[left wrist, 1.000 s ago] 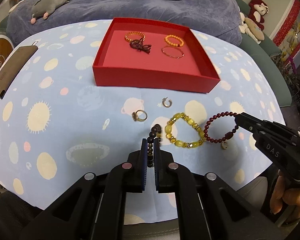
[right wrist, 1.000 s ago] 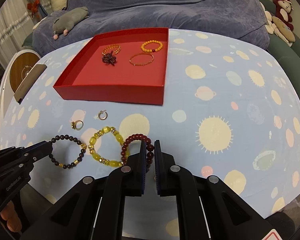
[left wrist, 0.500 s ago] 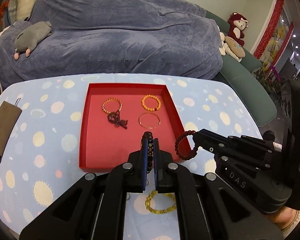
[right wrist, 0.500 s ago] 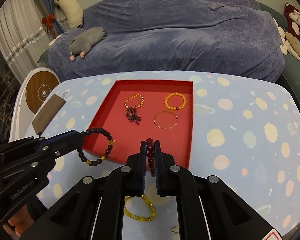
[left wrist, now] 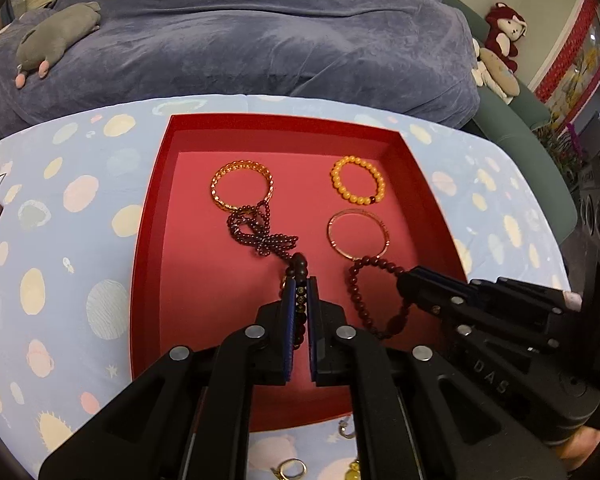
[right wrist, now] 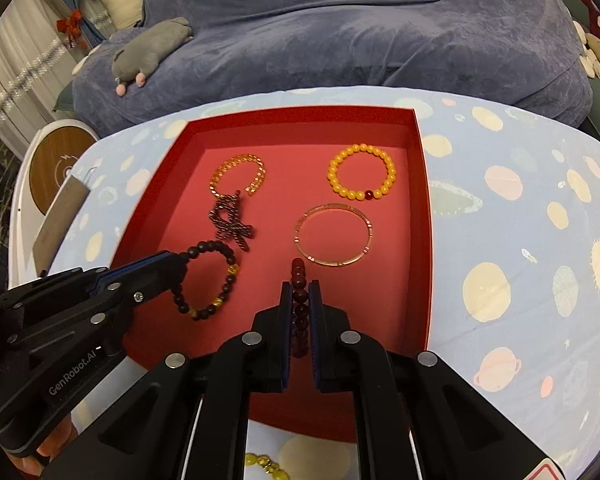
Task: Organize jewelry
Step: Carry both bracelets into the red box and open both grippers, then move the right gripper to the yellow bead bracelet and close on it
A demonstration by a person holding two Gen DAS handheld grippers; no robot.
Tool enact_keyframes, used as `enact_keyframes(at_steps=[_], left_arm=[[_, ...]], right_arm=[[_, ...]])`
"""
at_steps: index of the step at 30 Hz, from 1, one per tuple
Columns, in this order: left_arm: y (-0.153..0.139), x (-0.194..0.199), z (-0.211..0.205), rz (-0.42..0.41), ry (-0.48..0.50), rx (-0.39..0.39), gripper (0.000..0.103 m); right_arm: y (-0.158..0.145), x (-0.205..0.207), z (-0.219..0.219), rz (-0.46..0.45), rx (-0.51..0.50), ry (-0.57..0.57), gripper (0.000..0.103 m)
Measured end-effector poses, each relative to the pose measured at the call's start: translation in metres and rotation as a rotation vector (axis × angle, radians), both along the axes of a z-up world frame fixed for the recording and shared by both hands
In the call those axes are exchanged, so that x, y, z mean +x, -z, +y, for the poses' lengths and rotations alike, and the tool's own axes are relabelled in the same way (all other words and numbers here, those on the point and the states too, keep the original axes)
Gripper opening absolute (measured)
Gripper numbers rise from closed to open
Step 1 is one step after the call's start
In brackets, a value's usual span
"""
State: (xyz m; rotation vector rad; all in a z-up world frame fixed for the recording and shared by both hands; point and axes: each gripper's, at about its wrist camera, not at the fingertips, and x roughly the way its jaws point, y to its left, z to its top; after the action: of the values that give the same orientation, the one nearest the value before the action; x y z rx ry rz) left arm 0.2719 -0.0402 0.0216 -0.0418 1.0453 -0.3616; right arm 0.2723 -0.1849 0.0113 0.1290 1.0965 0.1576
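Nearest the left wrist camera, the left tongs (left wrist: 300,300) were clamped on a dark bracelet (right wrist: 206,280) that hung edge-on between the pads. In the right wrist view that loop dangled over the near-left part of the red tray (right wrist: 420,184), at about 10 o'clock from the right tongs (right wrist: 300,300). The right tongs were pinched on a maroon bracelet (left wrist: 374,300), which hung at about 3 o'clock from the left tongs, over the tray's near-right floor.

Both loops hung with their long axis running away from the cameras, apart from each other. Whether either touched the tray floor could not be told. The likely move was a straight lowering and release, each hand nearest its own load.

Farther in, at 12 o'clock, lay a beaded tangle (left wrist: 260,236) close ahead of the dark bracelet and a thin bangle (right wrist: 334,236) close ahead of the maroon one. Beyond those sat a gold chain (left wrist: 242,188) and an orange bracelet (right wrist: 362,172). A yellow bracelet (right wrist: 266,466) remained on the bench (right wrist: 520,240).
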Motion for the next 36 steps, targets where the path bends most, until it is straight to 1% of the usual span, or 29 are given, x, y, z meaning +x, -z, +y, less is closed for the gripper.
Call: enact_keyframes(at_steps=[3, 5, 6, 7, 8, 9, 10, 11, 15, 19, 24, 27, 32, 36], left_arm=[[0.013, 0.004, 0.001, 0.003, 0.008, 0.049, 0.006], [0.016, 0.005, 0.005, -0.005, -0.006, 0.078, 0.006], [0.017, 0.004, 0.008, -0.015, -0.022, 0.092, 0.012], [0.016, 0.004, 0.011, -0.021, -0.038, 0.098, 0.024], [0.015, 0.003, 0.013, -0.026, -0.054, 0.095, 0.031], [0.013, 0.002, 0.017, -0.035, -0.074, 0.095, 0.042], [0.011, -0.001, 0.020, -0.049, -0.091, 0.096, 0.047], [0.008, -0.003, 0.022, -0.058, -0.101, 0.098, 0.048], [-0.003, -0.013, 0.032, -0.080, -0.129, 0.103, 0.050], [-0.017, -0.034, 0.038, -0.099, -0.140, 0.101, 0.050], [-0.023, -0.070, 0.039, -0.106, -0.148, 0.117, 0.052], [-0.018, -0.095, 0.039, -0.089, -0.152, 0.122, 0.052], [-0.001, -0.133, 0.039, -0.044, -0.160, 0.132, 0.052], [0.014, -0.153, 0.041, -0.005, -0.166, 0.145, 0.052]], right_arm=[[0.008, 0.005, -0.005, 0.007, -0.042, 0.014, 0.007], [0.010, 0.006, -0.008, 0.002, -0.064, 0.031, 0.008], [0.009, 0.006, -0.010, -0.007, -0.076, 0.037, 0.010], [0.007, 0.005, -0.011, -0.016, -0.086, 0.042, 0.015], [0.004, 0.004, -0.013, -0.030, -0.089, 0.049, 0.020], [0.001, 0.001, -0.014, -0.045, -0.089, 0.057, 0.024], [-0.004, -0.001, -0.015, -0.059, -0.087, 0.061, 0.031], [-0.008, -0.004, -0.016, -0.070, -0.085, 0.064, 0.034], [-0.025, -0.020, -0.019, -0.096, -0.075, 0.060, 0.036], [-0.040, -0.048, -0.017, -0.121, -0.092, 0.041, 0.036], [-0.043, -0.090, -0.013, -0.109, -0.097, 0.012, 0.036], [-0.035, -0.116, -0.008, -0.084, -0.105, -0.012, 0.036], [-0.006, -0.150, 0.003, -0.015, -0.106, -0.028, 0.036], [0.014, -0.165, 0.012, 0.020, -0.100, -0.035, 0.036]])
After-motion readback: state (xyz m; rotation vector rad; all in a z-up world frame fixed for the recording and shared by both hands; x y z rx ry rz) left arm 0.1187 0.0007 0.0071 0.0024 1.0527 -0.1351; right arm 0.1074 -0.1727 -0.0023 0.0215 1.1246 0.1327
